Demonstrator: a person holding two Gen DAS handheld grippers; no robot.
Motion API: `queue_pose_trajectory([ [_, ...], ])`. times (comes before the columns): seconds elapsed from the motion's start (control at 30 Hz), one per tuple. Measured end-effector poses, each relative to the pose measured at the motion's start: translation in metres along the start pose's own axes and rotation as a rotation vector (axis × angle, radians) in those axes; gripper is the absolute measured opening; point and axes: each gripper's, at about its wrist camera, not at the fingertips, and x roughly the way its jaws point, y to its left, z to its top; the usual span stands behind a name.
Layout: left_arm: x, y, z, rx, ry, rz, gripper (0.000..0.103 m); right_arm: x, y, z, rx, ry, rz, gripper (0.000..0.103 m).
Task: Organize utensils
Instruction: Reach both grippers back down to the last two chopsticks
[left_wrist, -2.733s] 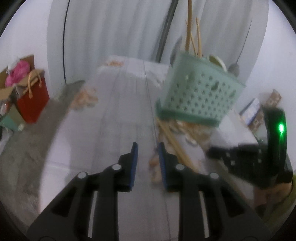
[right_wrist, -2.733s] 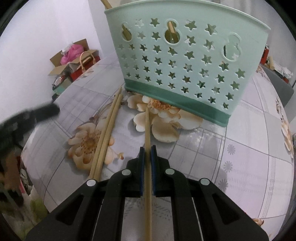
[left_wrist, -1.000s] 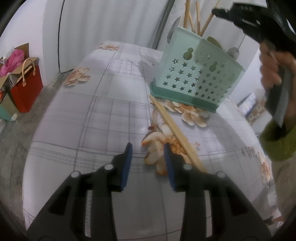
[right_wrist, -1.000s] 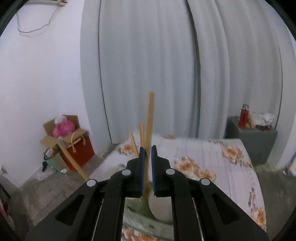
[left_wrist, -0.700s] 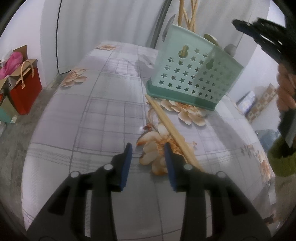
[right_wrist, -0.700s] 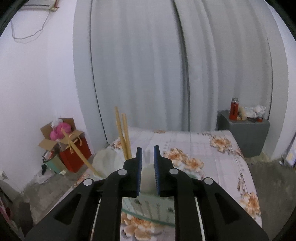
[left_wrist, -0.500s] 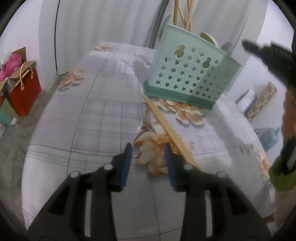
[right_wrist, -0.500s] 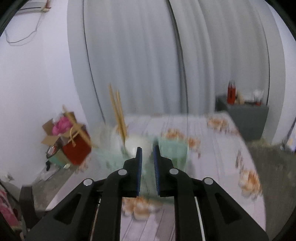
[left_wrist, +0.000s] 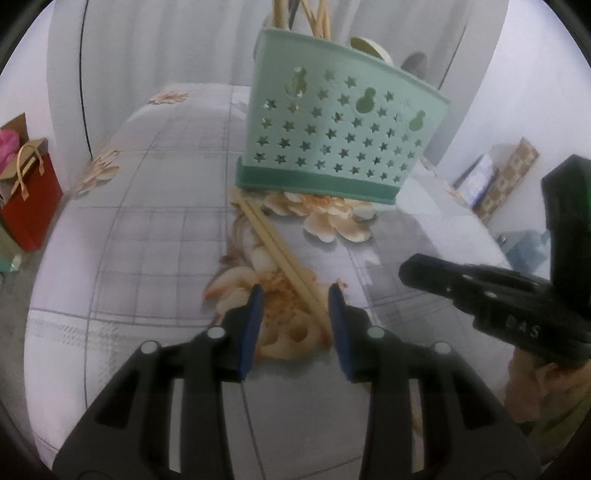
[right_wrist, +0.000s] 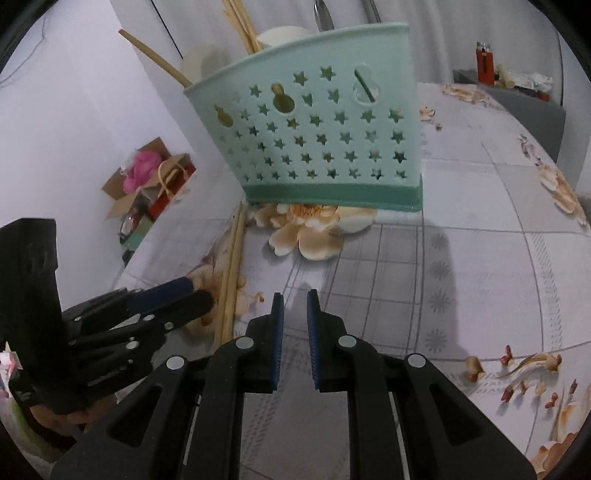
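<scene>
A mint green perforated basket (left_wrist: 340, 140) stands on the flowered table and holds several chopsticks (left_wrist: 317, 14) and spoons; it also shows in the right wrist view (right_wrist: 317, 136). Two wooden chopsticks (left_wrist: 280, 251) lie side by side on the table in front of it, also in the right wrist view (right_wrist: 231, 273). My left gripper (left_wrist: 295, 295) is open and empty, its fingers on either side of the near end of the chopsticks. My right gripper (right_wrist: 295, 299) is open and empty, low over the table to the right of the chopsticks.
The table (right_wrist: 461, 236) has a grey grid and flower cloth. A red bag (left_wrist: 29, 192) and a cardboard box (right_wrist: 140, 184) stand on the floor at the left. A grey cabinet (right_wrist: 517, 96) with a red bottle stands beyond the table.
My right gripper let go of its chopstick into the basket, opened, and came down low over the table. My left gripper moved forward over the two lying chopsticks.
</scene>
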Motion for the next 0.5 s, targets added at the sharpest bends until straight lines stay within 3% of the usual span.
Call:
queue_pose_trajectory([
  [0.5,0.012,-0.016,-0.002,0.090,0.015,0.065,0.033,0.008,-0.007,-0.003,0.028,0.020,0.027,0.013],
])
